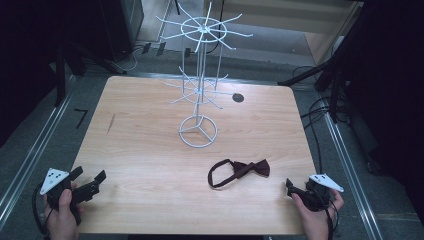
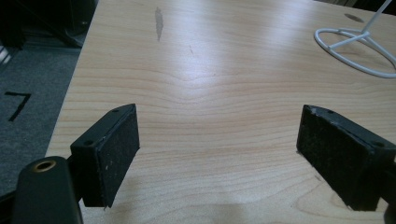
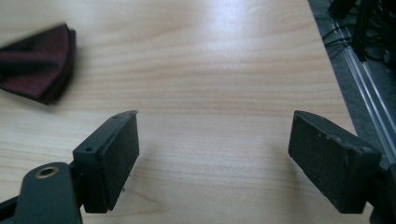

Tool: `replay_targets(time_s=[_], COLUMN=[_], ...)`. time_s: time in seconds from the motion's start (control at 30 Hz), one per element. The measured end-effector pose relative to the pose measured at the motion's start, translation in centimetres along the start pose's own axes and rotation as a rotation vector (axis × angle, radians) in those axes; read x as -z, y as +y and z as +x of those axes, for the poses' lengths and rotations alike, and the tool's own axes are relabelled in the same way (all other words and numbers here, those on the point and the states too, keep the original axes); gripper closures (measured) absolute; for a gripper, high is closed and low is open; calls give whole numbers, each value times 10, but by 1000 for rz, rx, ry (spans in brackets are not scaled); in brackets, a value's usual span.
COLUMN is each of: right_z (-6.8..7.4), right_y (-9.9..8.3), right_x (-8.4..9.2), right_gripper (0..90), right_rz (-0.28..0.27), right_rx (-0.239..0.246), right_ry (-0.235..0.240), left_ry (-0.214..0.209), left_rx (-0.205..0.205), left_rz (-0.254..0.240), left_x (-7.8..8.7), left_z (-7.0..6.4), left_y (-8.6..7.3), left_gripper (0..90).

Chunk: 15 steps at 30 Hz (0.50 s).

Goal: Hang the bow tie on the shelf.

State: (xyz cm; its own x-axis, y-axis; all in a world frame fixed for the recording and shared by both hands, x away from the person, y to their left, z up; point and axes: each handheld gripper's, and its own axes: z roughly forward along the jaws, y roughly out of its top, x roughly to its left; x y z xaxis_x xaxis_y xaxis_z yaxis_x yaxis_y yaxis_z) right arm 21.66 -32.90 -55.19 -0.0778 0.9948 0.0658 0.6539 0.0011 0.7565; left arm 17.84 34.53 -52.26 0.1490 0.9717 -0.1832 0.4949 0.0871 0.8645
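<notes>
Both grippers gape empty: left gripper (image 1: 90, 181) at table (image 1: 150, 150) corner, right gripper (image 1: 290, 186) near bow tie (image 1: 240, 171).

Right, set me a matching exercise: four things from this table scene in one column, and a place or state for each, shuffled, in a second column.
Things:
1. bow tie
2. wire rack
3. left tongs
4. right tongs

Places or states:
A. stands upright at the middle of the table, white
B. open at the near left corner, nothing between the jaws
C. lies flat on the wood, dark red, strap looped
D. open at the near right corner, just right of the bow tie

Pairs: 1-C, 2-A, 3-B, 4-D
</notes>
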Motion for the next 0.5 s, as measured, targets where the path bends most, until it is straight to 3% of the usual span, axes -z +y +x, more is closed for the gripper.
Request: replay_targets(time_s=[0.17, 0.5], right_z=[2, 22], right_y=[6, 36], right_x=[10, 30], right_gripper=[180, 219], right_rz=[-53, -128], right_rx=[-28, 28], right_ry=[37, 79], left_ry=[-1, -4], left_rx=[2, 1], left_rz=[1, 0], left_x=[0, -1], left_z=[0, 0], left_y=[0, 0], left_gripper=[140, 141])
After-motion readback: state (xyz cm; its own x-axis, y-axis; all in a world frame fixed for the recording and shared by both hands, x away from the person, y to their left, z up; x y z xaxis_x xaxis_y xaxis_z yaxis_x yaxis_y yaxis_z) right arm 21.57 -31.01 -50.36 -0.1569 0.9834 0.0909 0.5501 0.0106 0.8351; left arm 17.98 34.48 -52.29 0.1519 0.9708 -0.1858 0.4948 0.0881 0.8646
